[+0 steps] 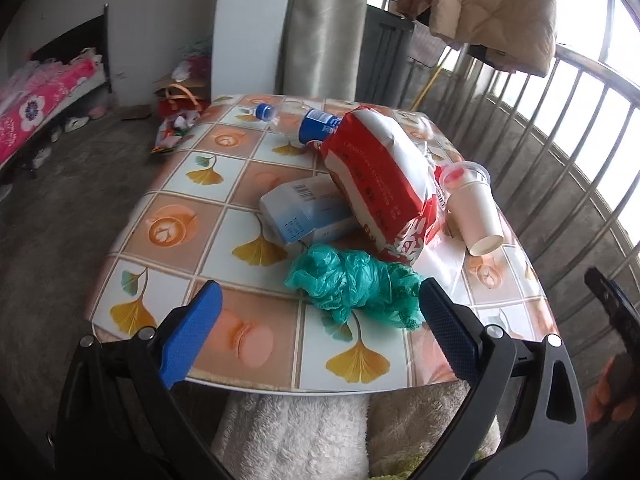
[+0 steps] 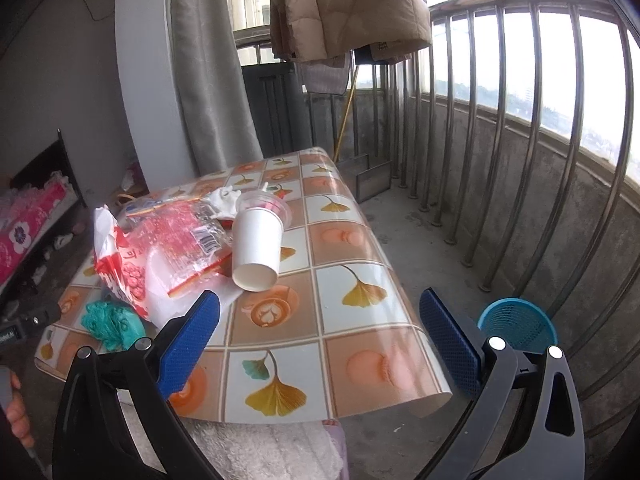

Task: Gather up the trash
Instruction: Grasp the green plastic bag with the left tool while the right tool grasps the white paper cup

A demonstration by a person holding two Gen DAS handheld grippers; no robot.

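Note:
Trash lies on a small table (image 1: 168,184) with a leaf-patterned cloth. A crumpled green plastic bag (image 1: 354,284) is nearest my left gripper (image 1: 320,304), which is open and empty just in front of it. Behind the bag lie a light blue box (image 1: 304,212), a red and white package (image 1: 376,184), a tipped white paper cup (image 1: 474,212) with a clear lidded cup (image 1: 464,172) behind, and a blue-capped bottle (image 1: 308,122). My right gripper (image 2: 320,312) is open and empty above the table's near right part; the paper cup (image 2: 258,244) and green bag (image 2: 112,322) lie to its left.
A blue mesh basket (image 2: 518,324) stands on the concrete floor right of the table (image 2: 360,248), by the metal railing (image 2: 532,160). A curtain (image 2: 208,68) and hanging jacket (image 2: 344,4) are behind. A bed (image 1: 36,104) and bags (image 1: 180,116) are at left.

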